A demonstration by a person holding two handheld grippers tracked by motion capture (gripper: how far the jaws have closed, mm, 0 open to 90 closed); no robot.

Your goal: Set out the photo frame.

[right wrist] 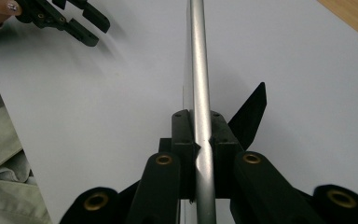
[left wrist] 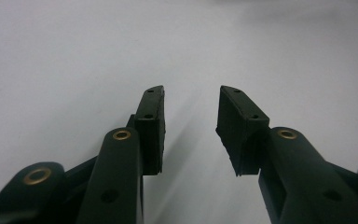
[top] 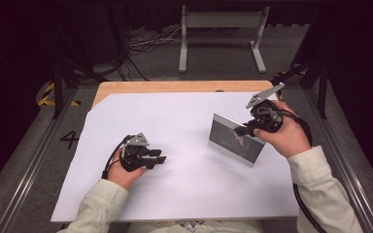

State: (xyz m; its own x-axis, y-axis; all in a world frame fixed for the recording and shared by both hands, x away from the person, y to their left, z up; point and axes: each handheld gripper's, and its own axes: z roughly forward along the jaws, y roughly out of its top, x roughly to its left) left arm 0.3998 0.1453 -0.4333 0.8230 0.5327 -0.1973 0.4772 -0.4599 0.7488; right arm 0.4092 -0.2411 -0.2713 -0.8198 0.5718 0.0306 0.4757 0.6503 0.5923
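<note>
A silver-edged picture frame (top: 233,141) with a dark face stands upright on the white sheet (top: 184,121), right of centre. My right gripper (top: 241,130) is shut on its upper right edge. In the right gripper view the pads (right wrist: 182,140) press on the silver rim (right wrist: 199,60) from both sides, and the frame's black back leg (right wrist: 251,112) sticks out to the right. My left gripper (top: 159,156) lies low over the sheet at the left, pointing right. Its jaws are open and hold nothing (left wrist: 191,126). It also appears far off in the right gripper view (right wrist: 81,21).
The white sheet covers most of a wooden table (top: 175,86), whose bare strip shows at the far edge. Beyond the table stand a grey metal frame (top: 222,36) and loose cables (top: 141,46) on the floor. Dark rails (top: 320,87) flank both sides.
</note>
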